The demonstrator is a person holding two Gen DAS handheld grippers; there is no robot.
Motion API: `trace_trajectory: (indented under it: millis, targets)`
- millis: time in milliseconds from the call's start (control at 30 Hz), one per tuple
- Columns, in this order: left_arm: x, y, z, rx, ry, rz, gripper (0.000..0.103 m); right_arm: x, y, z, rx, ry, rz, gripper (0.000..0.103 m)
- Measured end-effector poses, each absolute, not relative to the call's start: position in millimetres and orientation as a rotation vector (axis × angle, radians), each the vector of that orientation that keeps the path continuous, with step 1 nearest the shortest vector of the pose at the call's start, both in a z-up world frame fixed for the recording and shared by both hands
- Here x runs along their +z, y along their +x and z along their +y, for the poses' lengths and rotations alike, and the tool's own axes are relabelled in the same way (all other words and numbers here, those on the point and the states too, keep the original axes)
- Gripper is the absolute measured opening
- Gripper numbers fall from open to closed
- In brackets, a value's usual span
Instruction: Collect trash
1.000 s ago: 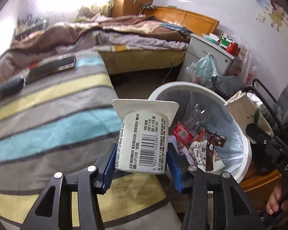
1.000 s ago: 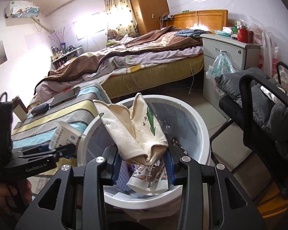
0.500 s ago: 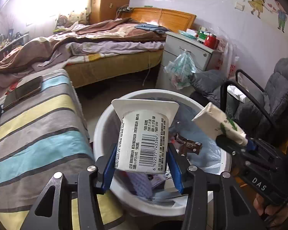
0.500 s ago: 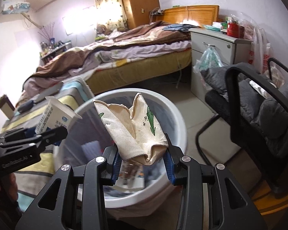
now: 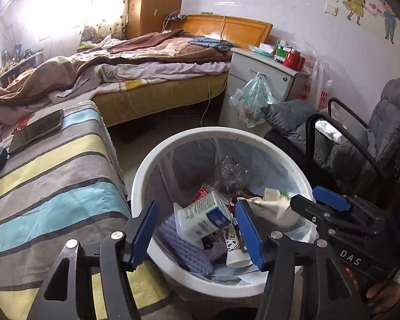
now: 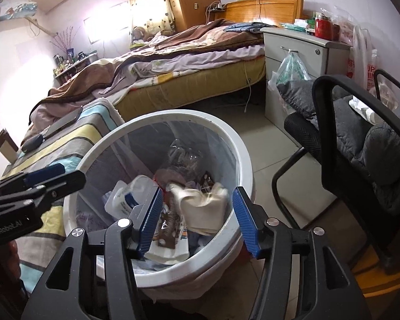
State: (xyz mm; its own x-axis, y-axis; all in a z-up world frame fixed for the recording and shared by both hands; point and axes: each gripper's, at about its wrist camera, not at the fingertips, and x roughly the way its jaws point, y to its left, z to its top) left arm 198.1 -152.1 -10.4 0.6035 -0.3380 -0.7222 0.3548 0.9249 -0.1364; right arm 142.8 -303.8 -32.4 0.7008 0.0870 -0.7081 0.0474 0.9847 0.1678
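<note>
A white trash bin [image 5: 157, 154] with a clear liner stands on the floor, part full of wrappers; it also shows in the right wrist view [image 6: 242, 149]. My left gripper [image 5: 197, 226] is open over its near rim. A white yogurt cup [image 5: 200, 217] lies tilted inside the bin, free of the jaws. My right gripper [image 6: 197, 213] is open above the bin. A crumpled cream paper carton [image 6: 202, 208] is blurred, loose between and below the jaws, inside the bin. The carton also shows in the left wrist view [image 5: 274, 202], beside the right gripper [image 5: 320, 208].
A striped cloth surface [image 5: 53, 176] with a phone [image 5: 37, 130] lies left of the bin. A black chair [image 6: 360, 146] with grey cushions stands right. A bed [image 5: 152, 80] and a grey nightstand [image 5: 264, 80] with a hanging bag are behind.
Both grippers opened over the bin. The yogurt cup left the left gripper and the cream carton left the right gripper; both now lie in the bin.
</note>
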Motion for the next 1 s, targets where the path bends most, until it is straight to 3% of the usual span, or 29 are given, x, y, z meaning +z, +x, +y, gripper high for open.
trace_trajectory:
  millis: [1000]
  targets:
    - [19.6,81.0,-104.5,-0.247,0.016,0.614,0.060,3.3,57.3,-252.4,-0.056,0.127,0.584,0.056]
